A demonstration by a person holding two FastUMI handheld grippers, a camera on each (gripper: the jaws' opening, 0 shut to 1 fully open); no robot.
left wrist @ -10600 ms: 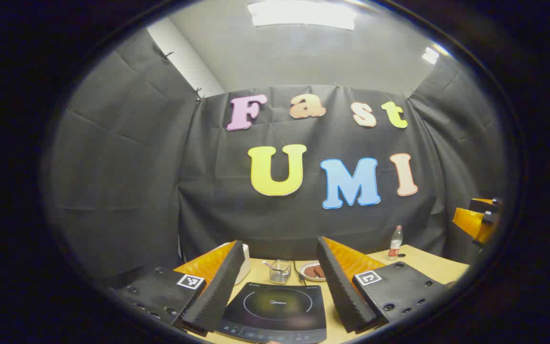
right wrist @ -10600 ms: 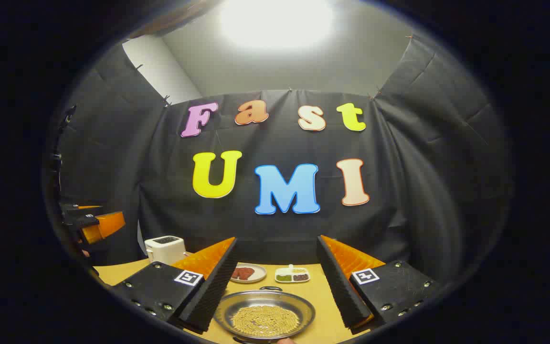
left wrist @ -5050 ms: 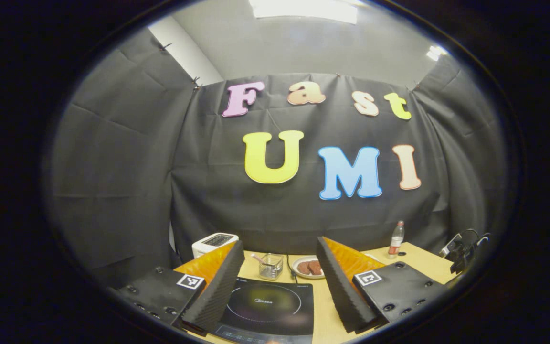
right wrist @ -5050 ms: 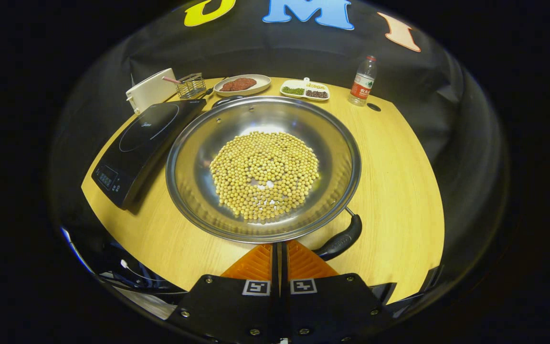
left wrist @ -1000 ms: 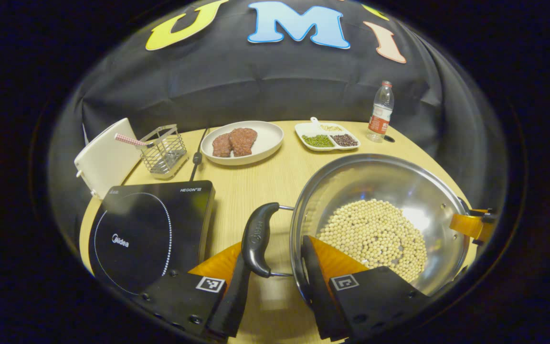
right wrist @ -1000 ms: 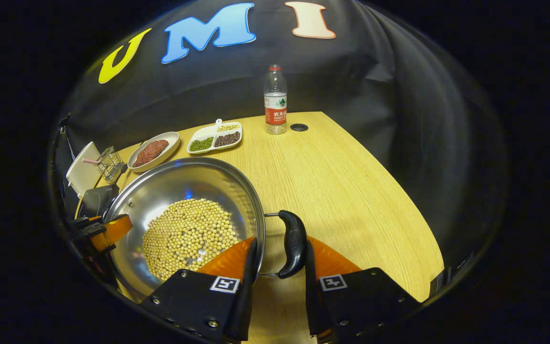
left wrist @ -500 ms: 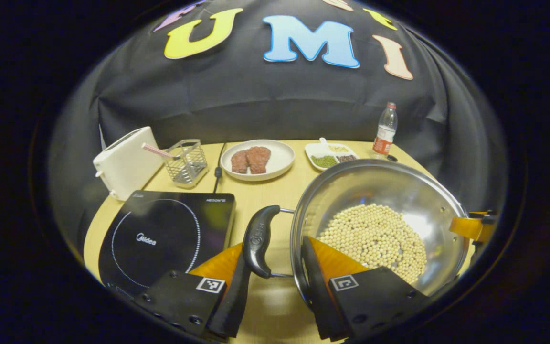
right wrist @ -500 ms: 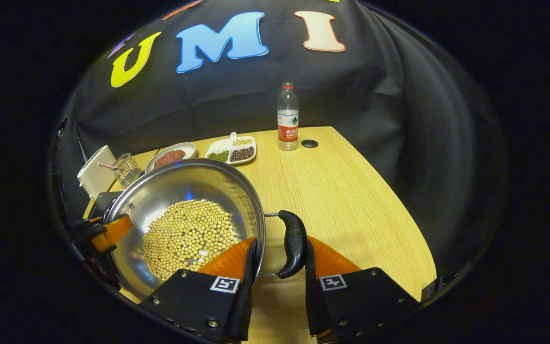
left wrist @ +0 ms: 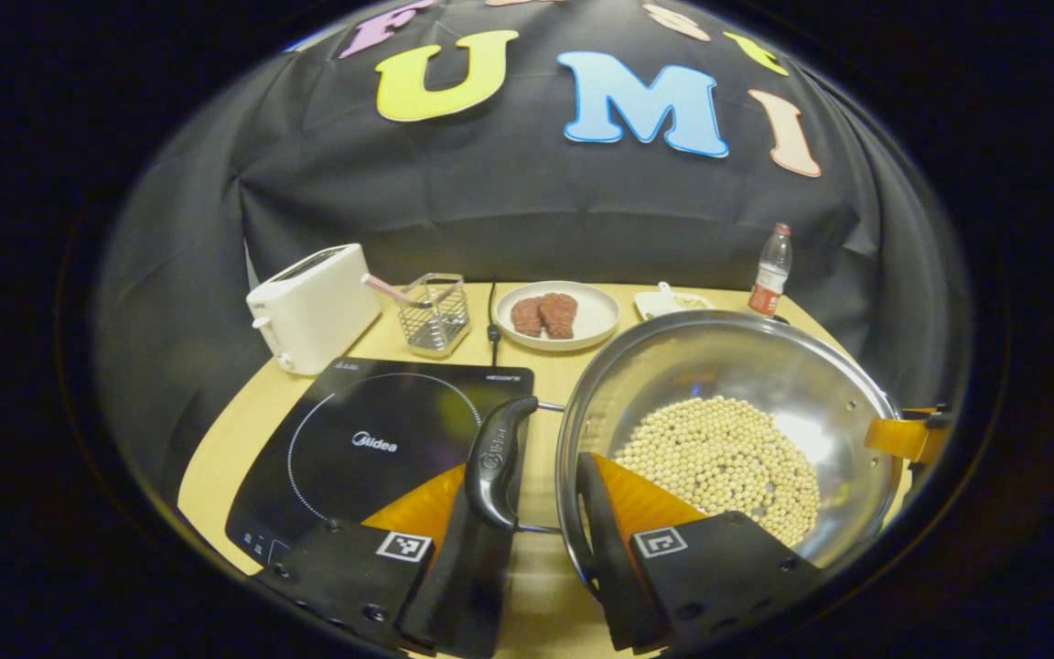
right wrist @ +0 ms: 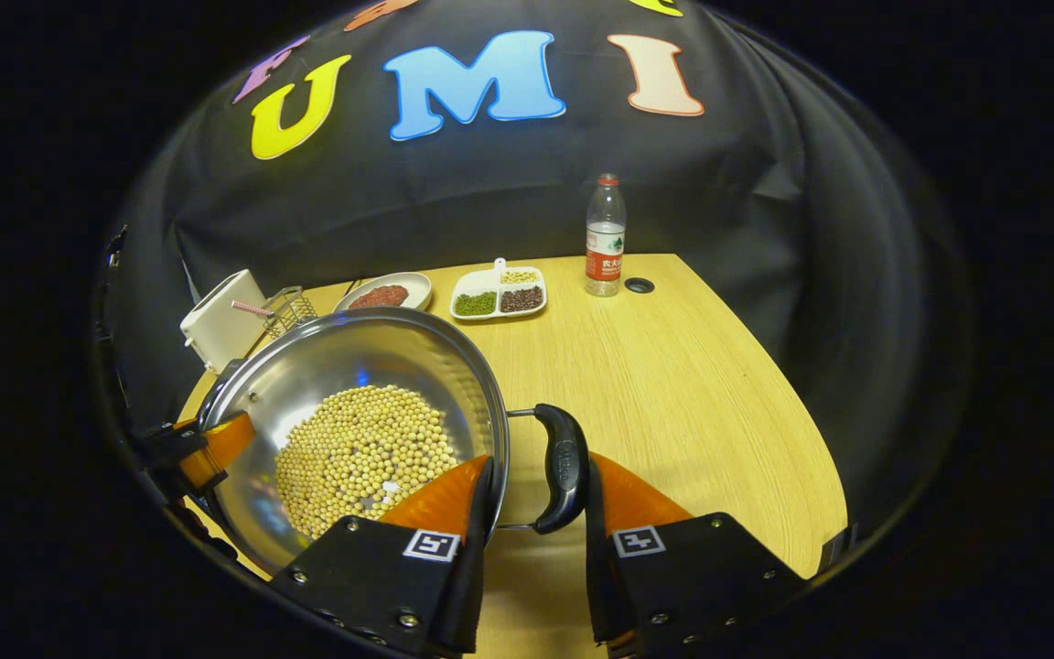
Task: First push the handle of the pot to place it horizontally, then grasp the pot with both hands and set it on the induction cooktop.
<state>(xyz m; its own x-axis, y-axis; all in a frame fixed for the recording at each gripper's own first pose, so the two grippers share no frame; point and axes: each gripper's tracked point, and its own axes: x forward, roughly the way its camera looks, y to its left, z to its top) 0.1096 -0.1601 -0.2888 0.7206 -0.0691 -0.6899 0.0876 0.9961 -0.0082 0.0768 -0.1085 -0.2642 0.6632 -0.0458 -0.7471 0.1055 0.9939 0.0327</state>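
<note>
A steel pot (left wrist: 747, 366) filled with yellow beans hangs between my two grippers, its handles out to either side. In the left gripper view my left gripper (left wrist: 527, 485) is shut on the pot: one finger presses its black left handle (left wrist: 495, 453), the other sits inside the wall. That handle overlaps the right edge of the black induction cooktop (left wrist: 371, 439). In the right gripper view my right gripper (right wrist: 536, 476) clamps the right handle (right wrist: 564, 467) and the wall of the pot (right wrist: 344, 366) the same way. Each gripper shows at the pot's far rim in the other's view: the right gripper (left wrist: 902, 437), the left gripper (right wrist: 207, 453).
Behind the cooktop stand a white toaster (left wrist: 312, 307) and a wire basket (left wrist: 435, 311). A plate of meat (left wrist: 559, 314), a divided dish (right wrist: 498, 293) and a water bottle (right wrist: 604, 236) line the back of the wooden table (right wrist: 692, 384). A cable (left wrist: 492, 316) runs from the back.
Both grippers, still shut on the pot, have carried it left toward the cooktop. The left handle now overlaps the cooktop's right edge, and both views have tilted up.
</note>
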